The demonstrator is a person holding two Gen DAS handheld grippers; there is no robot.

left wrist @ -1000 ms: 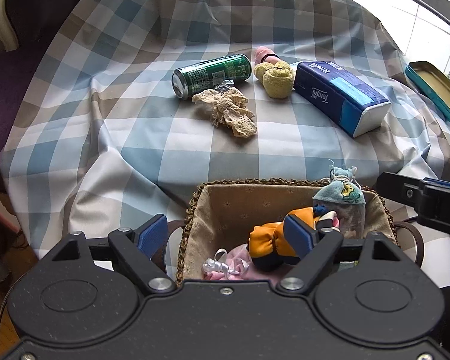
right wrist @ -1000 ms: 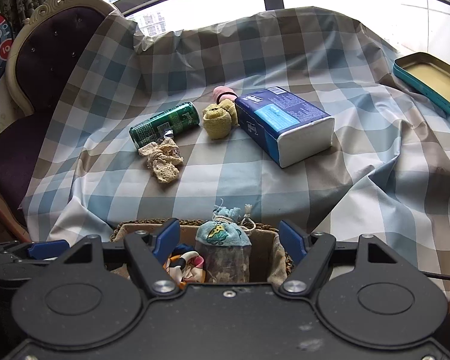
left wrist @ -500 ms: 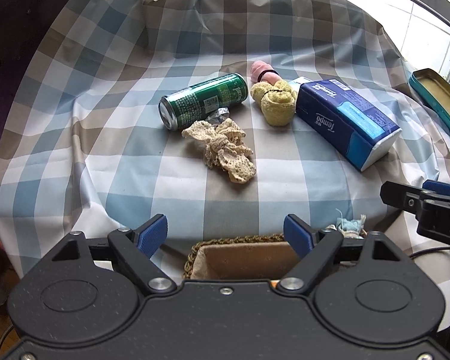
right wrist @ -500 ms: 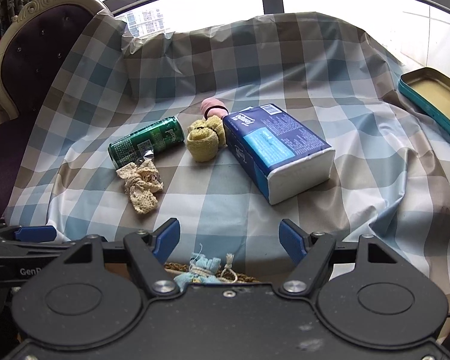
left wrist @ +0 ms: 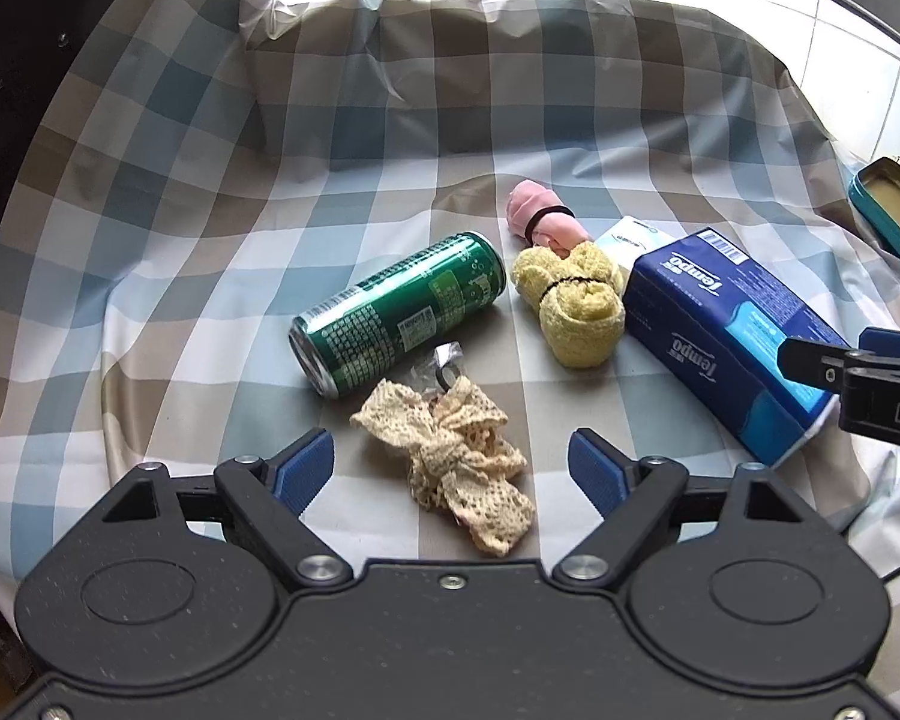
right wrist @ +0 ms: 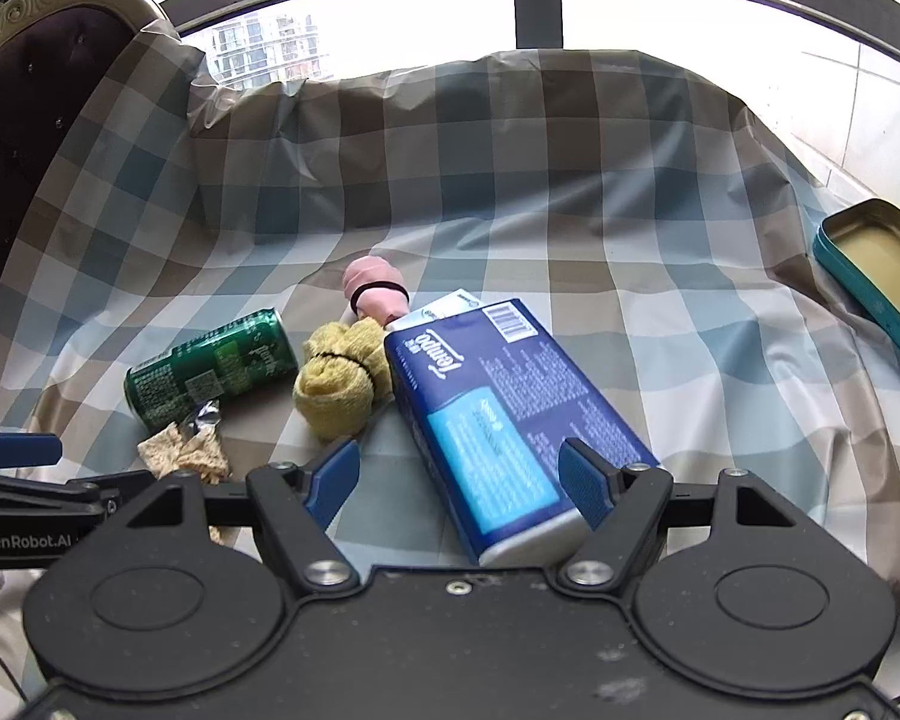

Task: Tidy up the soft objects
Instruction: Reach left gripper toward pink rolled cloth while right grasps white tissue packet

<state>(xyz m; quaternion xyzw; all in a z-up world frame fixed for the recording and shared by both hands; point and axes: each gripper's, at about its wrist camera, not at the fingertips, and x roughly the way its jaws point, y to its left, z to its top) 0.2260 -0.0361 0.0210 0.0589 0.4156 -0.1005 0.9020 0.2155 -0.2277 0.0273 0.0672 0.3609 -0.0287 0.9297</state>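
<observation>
A cream lace cloth (left wrist: pixel 456 450) lies on the checked tablecloth, directly between the open jaws of my left gripper (left wrist: pixel 450 468); it also shows in the right wrist view (right wrist: pixel 186 450). A yellow rolled sock (left wrist: pixel 576 306) and a pink rolled sock (left wrist: pixel 540 216) lie farther back; both show in the right wrist view, yellow (right wrist: pixel 336 384), pink (right wrist: pixel 375 294). My right gripper (right wrist: pixel 459 480) is open and empty over the near end of a blue tissue pack (right wrist: pixel 510 408). The basket is out of view.
A green can (left wrist: pixel 396 312) lies on its side just behind the lace cloth, with a small foil scrap (left wrist: pixel 444 360) beside it. The tissue pack (left wrist: pixel 726 336) lies to the right. A teal tin lid (right wrist: pixel 876 276) rests at the far right. A dark chair (right wrist: pixel 24 90) stands at left.
Both grippers have moved forward from above the basket toward the objects on the cloth. The basket has dropped out of view. The lace cloth now sits between my left jaws.
</observation>
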